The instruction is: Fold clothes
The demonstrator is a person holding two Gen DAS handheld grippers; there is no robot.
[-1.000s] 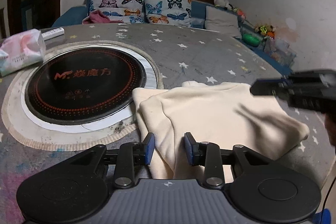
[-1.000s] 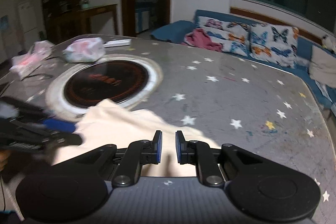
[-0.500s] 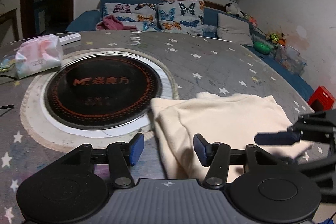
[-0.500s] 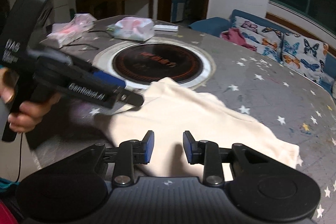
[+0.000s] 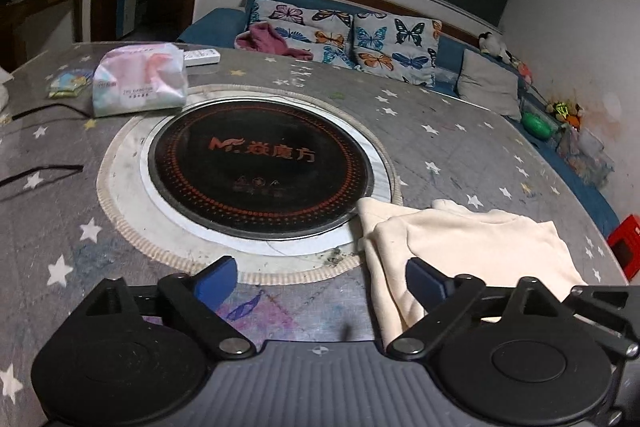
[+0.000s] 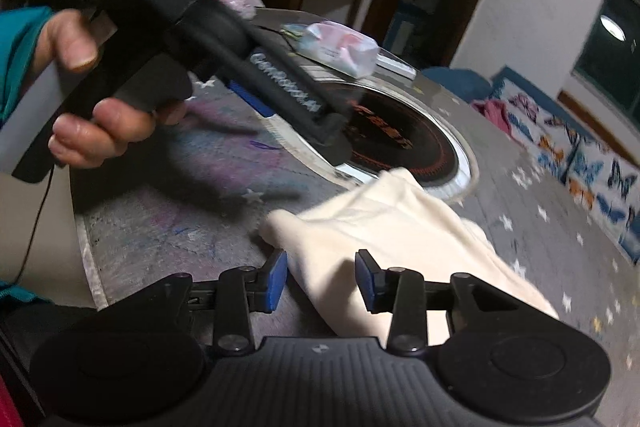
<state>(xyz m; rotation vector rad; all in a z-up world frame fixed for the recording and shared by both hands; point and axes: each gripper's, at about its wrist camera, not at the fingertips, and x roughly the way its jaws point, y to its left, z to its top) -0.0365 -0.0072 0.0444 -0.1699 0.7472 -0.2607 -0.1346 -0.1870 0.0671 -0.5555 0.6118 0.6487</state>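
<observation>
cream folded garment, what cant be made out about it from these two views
- Left wrist view: near edge of the cream folded garment is hidden behind the open left gripper.
- Right wrist view: its near part is covered by the open right gripper; motion blur smears its folds.
- Garment type: unclear in both.

You had the cream garment (image 5: 472,243), a soft matt fleecy cloth, lying on the star-print table cover (image 5: 440,131), itself matt fabric, worn and smudged. The round cooktop (image 5: 260,167) was glossy black glass in a bright metal ring. Your left gripper (image 5: 320,281) showed matt black plastic with ribbed blue pads (image 5: 214,281). The tissue pack (image 5: 138,85) had shiny plastic wrap.
</observation>
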